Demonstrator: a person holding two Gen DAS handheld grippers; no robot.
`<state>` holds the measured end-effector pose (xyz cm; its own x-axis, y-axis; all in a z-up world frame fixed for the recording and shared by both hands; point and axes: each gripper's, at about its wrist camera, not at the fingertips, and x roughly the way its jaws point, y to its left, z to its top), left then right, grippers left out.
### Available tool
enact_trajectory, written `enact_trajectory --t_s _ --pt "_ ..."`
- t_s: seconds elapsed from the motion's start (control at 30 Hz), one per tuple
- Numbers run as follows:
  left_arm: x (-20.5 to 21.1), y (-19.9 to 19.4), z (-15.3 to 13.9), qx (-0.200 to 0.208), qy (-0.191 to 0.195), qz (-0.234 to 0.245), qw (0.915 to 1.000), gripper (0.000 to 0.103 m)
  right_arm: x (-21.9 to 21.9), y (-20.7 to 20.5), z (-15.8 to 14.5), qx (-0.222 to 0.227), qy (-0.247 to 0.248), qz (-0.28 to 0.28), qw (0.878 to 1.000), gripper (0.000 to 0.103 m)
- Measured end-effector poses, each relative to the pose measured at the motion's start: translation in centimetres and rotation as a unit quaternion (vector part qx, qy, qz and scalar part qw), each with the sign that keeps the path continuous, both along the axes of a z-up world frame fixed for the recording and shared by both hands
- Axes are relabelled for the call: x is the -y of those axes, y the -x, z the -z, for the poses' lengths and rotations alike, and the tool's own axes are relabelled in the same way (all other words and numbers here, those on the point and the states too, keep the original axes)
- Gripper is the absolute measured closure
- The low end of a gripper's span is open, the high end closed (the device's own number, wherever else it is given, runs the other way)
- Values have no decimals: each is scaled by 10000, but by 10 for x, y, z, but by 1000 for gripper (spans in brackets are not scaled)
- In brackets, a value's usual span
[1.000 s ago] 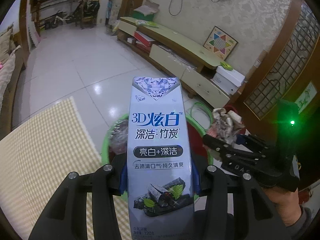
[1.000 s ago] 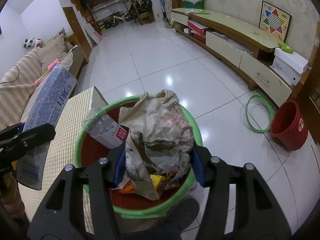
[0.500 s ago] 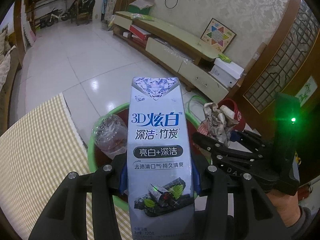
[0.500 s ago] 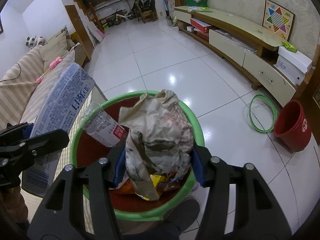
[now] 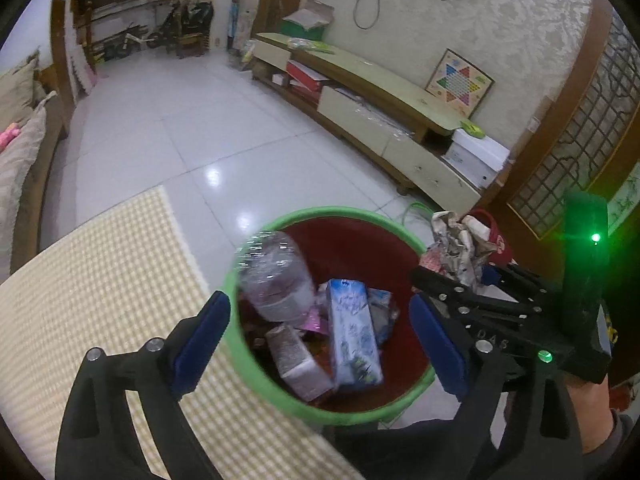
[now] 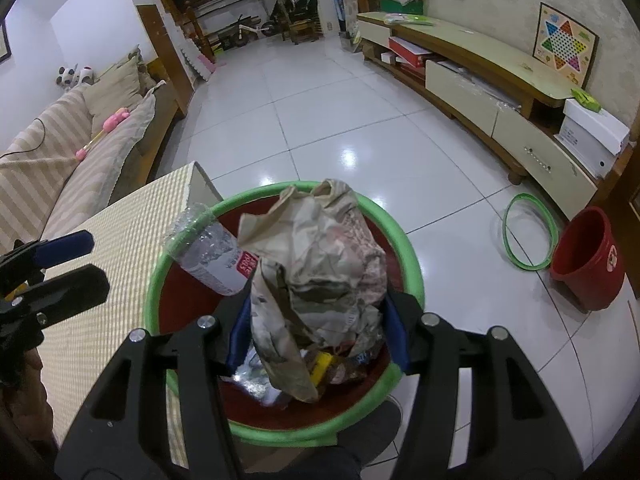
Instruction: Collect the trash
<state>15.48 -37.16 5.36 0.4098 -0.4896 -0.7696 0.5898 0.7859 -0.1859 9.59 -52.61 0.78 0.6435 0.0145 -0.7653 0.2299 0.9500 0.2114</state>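
Observation:
A red bin with a green rim (image 5: 336, 213) (image 6: 412, 264) stands on the floor beside the table. In it lie a clear plastic bottle (image 5: 274, 276) (image 6: 212, 254), the blue-white toothpaste box (image 5: 352, 336), a small carton and wrappers. My left gripper (image 5: 320, 340) is open and empty just above the bin; it also shows at the left of the right wrist view (image 6: 68, 264). My right gripper (image 6: 316, 332) is shut on crumpled brown paper (image 6: 316, 264) over the bin, also seen in the left wrist view (image 5: 460, 240).
A table with a yellow checked cloth (image 5: 100, 292) (image 6: 120, 248) lies left of the bin. A second red bucket (image 6: 586, 260) and a green hoop (image 6: 530, 236) are on the tiled floor at right. A long TV cabinet (image 6: 480, 92) lines the wall; a sofa (image 6: 60, 144) is at left.
My left gripper opened and let go of the toothpaste box, which fell into the bin. My right gripper still holds the crumpled paper over the bin.

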Motion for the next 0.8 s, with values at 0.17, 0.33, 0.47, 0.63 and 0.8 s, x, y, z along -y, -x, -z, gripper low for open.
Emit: enact_trajectory --t_s 0.17,0.33,0.47,0.63,0.8 --pt "-28 1 -6 101 -63 -190 9997 10 -14 -8 -5 2 90 -153 9998 49" --pt "-61 4 -11 126 -46 -408 9991 8 -31 -14 -12 14 211 -274 9994 49" --pt "-91 9 -13 111 -64 -559 9984 8 -41 -15 -15 -28 375 -312 9988 47" --pt "-121 16 -14 117 -92 -656 9977 8 -47 -14 -15 -206 345 -185 9990 26" --pt "-152 28 -15 87 -78 -817 9966 8 -67 -6 -33 -135 600 -113 9980 5"
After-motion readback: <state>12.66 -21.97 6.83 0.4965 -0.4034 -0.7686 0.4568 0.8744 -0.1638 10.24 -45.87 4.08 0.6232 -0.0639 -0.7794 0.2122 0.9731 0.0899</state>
